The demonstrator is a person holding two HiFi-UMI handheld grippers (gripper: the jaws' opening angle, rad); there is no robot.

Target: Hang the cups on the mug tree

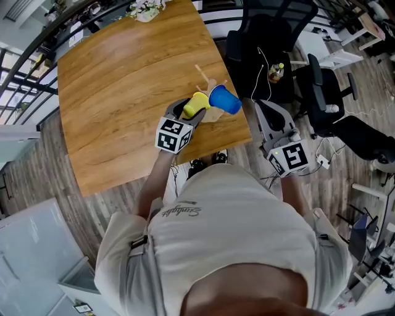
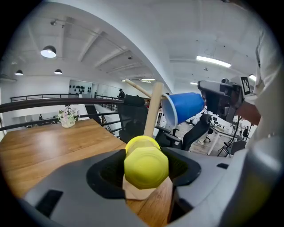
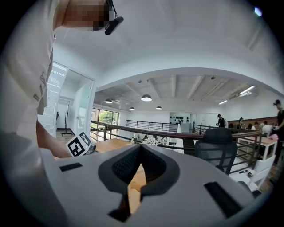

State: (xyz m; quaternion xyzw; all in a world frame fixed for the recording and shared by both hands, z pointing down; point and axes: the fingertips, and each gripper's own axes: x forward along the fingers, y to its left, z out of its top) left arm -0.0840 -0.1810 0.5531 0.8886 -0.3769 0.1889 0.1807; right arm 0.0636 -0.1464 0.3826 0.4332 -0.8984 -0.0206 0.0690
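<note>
A: What lies at the left of the head view?

B: A wooden table (image 1: 123,92), with a flower pot (image 1: 147,9) at its far edge; the rest of the top is bare wood.

A: And the left gripper (image 1: 192,111)?

B: It reaches over the table's near right corner; its jaws are clamped on a yellow cup (image 2: 145,162), whose flat base faces that gripper's camera.

A: Where does that cup sit relative to the mug tree (image 2: 153,111)?

B: Low in front of the trunk, above the tree's wooden base; whether it touches a peg cannot be told.

A: Next to the right?

B: A blue cup (image 1: 224,100) hangs tilted on a peg at the right of the trunk, mouth toward the trunk.

A: And the right gripper (image 3: 141,170)?

B: It is off the table, beyond its right edge, well apart from the tree; its jaws are pressed together with nothing between them; black office chairs (image 1: 265,55) stand behind it.
</note>
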